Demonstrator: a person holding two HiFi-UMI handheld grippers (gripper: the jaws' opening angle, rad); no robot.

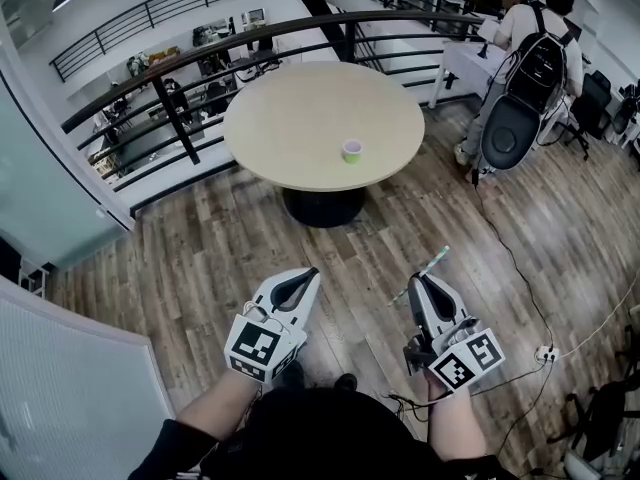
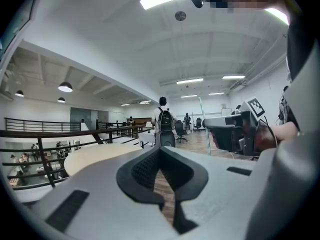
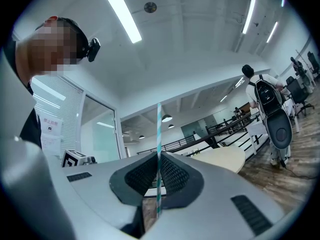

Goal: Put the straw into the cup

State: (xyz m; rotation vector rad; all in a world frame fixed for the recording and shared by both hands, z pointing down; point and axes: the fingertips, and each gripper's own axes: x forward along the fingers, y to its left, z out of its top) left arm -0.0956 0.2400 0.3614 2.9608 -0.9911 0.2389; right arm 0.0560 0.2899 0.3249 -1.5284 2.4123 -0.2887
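A small green-and-white cup [image 1: 352, 150] stands on the round beige table [image 1: 300, 118], far ahead of both grippers. My right gripper [image 1: 421, 280] is shut on a thin teal-and-white striped straw [image 1: 420, 274], which crosses its jaw tips at a slant. In the right gripper view the straw [image 3: 159, 149] stands upright between the closed pads. My left gripper [image 1: 303, 283] hangs over the wooden floor, shut with nothing in it; its pads [image 2: 161, 174] meet in the left gripper view, where the right gripper [image 2: 232, 131] and the straw [image 2: 202, 121] show to the right.
A dark railing [image 1: 200, 63] curves behind the table. A person with a backpack [image 1: 535, 63] stands at the back right by an office chair [image 1: 512, 133]. A cable [image 1: 520, 268] runs over the floor to a socket strip [image 1: 546, 353] on the right.
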